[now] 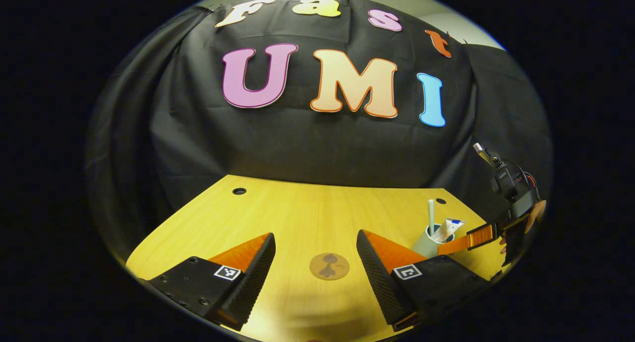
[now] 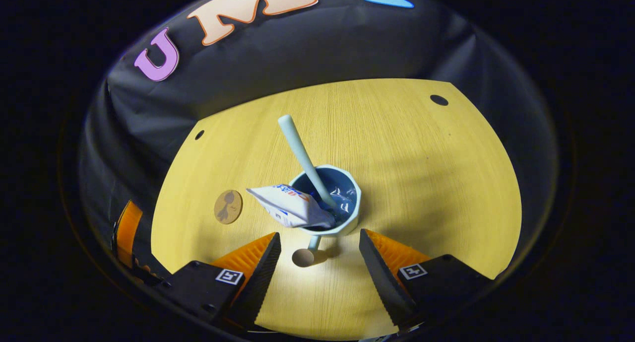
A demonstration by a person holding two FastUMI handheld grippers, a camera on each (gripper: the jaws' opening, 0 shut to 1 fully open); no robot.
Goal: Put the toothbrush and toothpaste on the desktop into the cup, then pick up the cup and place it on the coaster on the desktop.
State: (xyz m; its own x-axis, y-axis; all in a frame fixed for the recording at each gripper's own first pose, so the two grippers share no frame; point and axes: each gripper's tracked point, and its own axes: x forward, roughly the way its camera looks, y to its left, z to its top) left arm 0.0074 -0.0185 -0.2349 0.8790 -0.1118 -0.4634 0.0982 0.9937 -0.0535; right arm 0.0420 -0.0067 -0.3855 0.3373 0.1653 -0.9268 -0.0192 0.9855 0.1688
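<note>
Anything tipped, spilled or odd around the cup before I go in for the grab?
Nothing spilled. The cup stands upright on the desk, with the toothbrush leaning out and the toothpaste hanging crumpled over the rim. It is not yet on the coaster.

Left gripper (image 1: 315,262) and right gripper (image 2: 320,260): each has 2 black ribbed fingers (image 1: 258,277) backed in orange, black bodies with screws, and 1 square black-and-white marker per finger.
</note>
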